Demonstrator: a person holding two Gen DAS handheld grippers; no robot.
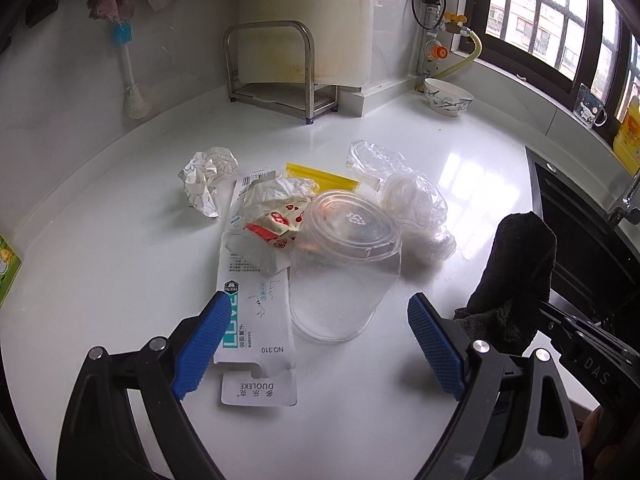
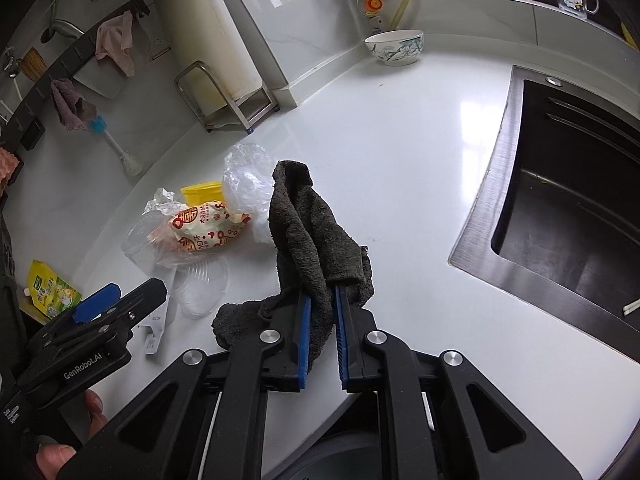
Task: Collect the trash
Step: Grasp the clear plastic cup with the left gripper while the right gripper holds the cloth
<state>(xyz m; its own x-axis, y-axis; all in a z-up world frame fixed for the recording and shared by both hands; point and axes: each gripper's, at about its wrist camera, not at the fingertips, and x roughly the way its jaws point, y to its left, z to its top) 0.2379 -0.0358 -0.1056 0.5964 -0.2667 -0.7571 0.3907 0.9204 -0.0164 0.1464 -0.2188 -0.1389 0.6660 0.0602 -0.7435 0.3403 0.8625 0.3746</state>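
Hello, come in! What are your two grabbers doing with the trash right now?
Right gripper shut on dark rag. Left gripper open, empty, facing clear cup. Trash pile uncollected.

A clear plastic cup (image 1: 344, 264) lies tipped among a red-printed snack wrapper (image 1: 280, 220), crumpled paper (image 1: 208, 180) and clear film (image 1: 412, 204).
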